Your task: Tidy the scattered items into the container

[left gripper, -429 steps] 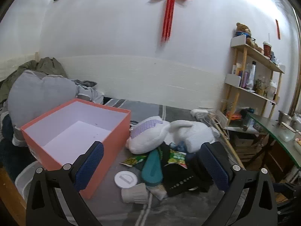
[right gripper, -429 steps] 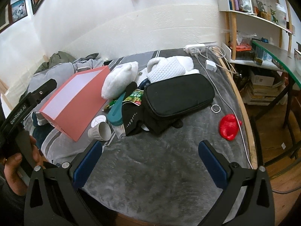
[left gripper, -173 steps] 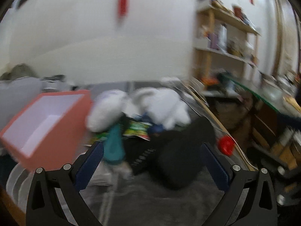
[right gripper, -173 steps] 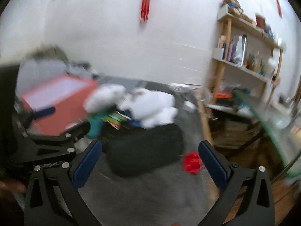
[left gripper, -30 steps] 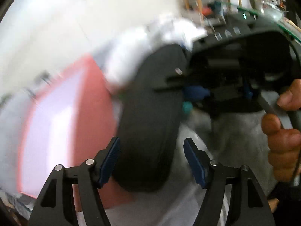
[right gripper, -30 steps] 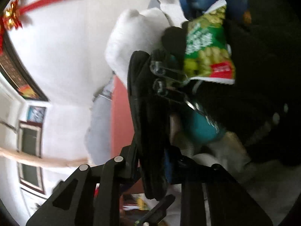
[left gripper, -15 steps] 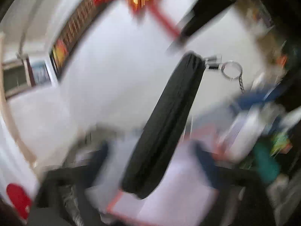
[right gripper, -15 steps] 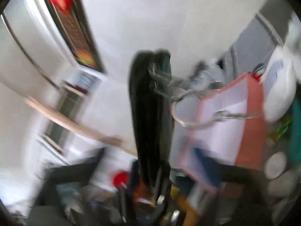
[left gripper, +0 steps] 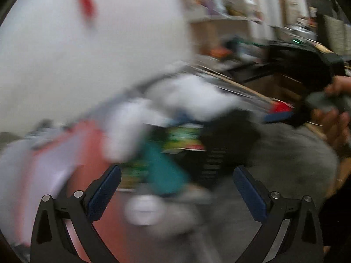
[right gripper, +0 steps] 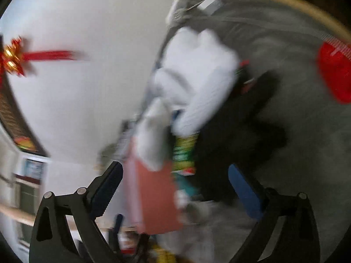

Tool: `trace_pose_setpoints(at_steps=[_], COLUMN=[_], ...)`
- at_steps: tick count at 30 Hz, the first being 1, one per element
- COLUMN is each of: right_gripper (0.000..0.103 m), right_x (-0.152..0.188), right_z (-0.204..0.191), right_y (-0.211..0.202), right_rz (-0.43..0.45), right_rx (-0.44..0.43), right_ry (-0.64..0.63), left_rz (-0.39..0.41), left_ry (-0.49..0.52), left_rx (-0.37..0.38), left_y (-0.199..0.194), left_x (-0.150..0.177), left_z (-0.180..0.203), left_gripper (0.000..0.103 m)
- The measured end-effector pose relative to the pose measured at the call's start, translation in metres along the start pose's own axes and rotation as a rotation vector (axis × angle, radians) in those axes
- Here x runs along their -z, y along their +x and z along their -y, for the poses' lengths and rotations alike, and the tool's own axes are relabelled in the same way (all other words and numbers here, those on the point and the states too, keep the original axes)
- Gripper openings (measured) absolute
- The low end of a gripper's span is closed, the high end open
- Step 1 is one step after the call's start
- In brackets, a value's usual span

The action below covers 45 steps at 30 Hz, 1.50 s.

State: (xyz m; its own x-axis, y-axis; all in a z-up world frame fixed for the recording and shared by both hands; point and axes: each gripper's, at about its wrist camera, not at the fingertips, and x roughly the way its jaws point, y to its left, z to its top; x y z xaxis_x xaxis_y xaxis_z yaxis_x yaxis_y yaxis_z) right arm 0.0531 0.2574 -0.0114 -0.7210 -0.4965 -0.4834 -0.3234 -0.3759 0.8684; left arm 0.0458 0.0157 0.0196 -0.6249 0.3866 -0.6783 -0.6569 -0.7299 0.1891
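1. No writing can be read; both views are motion-blurred.
2. The left hand-held gripper (left gripper: 175, 188) stands wide with nothing between its blue, ribbed pads; its jaws have just been opening.
3. The right hand-held gripper (right gripper: 174, 182) is likewise spread and holds nothing; its jaws have just been opening.
4. The box (left gripper: 54, 153), salmon outside and pale inside, sits on the grey bed (left gripper: 289, 153) at the left of the pile.
5. Beside it lie fluffy white plush (left gripper: 188, 100), a green snack packet (left gripper: 182, 138), a teal piece (left gripper: 164, 171), black fabric (left gripper: 226, 144) and a red object (right gripper: 333, 72).
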Motion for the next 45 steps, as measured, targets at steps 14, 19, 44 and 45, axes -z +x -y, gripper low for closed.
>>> trace_pose_setpoints(at_steps=[14, 19, 44, 45], right_gripper=[0.053, 0.007, 0.005, 0.005], right_x=[-0.008, -0.006, 0.06, 0.063], right_z=[0.083, 0.067, -0.07, -0.075], right_y=[0.041, 0.049, -0.045, -0.048], right_rz=[-0.142, -0.116, 0.066, 0.078], right_rx=[0.084, 0.077, -0.068, -0.054], right_ry=[0.144, 0.088, -0.307, -0.335], left_rz=[-0.298, -0.217, 0.22, 0.229], left_ry=[-0.012, -0.133, -0.254, -0.244], left_rx=[0.051, 0.086, -0.068, -0.085], left_y=[0.083, 0.056, -0.143, -0.148], left_x=[-0.008, -0.006, -0.009, -0.009], left_z=[0.035, 0.004, -0.051, -0.05], left_gripper=[0.008, 0.003, 0.003, 0.003])
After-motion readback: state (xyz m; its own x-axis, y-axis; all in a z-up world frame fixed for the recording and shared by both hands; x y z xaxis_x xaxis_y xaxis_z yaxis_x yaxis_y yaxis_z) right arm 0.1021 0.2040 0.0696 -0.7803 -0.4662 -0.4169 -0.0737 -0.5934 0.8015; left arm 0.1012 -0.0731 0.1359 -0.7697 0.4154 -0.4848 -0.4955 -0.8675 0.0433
